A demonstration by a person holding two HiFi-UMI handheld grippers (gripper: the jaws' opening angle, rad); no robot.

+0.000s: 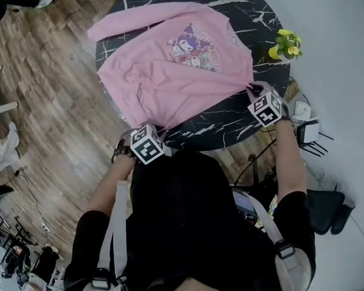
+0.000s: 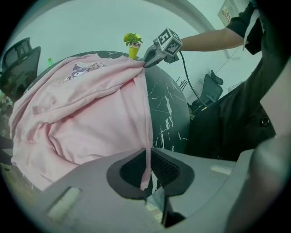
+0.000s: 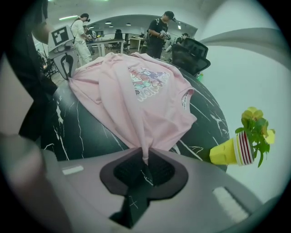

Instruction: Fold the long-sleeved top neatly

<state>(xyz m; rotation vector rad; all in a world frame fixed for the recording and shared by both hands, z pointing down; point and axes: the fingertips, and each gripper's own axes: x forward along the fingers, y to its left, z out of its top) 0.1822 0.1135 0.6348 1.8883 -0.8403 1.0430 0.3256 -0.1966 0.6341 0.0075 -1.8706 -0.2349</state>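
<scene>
A pink long-sleeved top (image 1: 178, 69) with a cartoon print lies spread on a round black marble table (image 1: 229, 124). At the table's near edge, my left gripper (image 1: 159, 131) is shut on the top's hem; in the left gripper view the pink cloth (image 2: 91, 113) runs down into the pinch of that gripper (image 2: 146, 170). My right gripper (image 1: 251, 91) is shut on the hem's right corner, and the right gripper view shows the fabric (image 3: 136, 95) gathered to a point in its grip (image 3: 145, 159). The hem is stretched between the two grippers.
A small yellow pot with a plant (image 1: 284, 45) stands on the table's right edge, close to my right gripper. A white box (image 1: 308, 131) and cables lie on the floor at the right. Several people (image 3: 160, 32) stand at benches beyond the table.
</scene>
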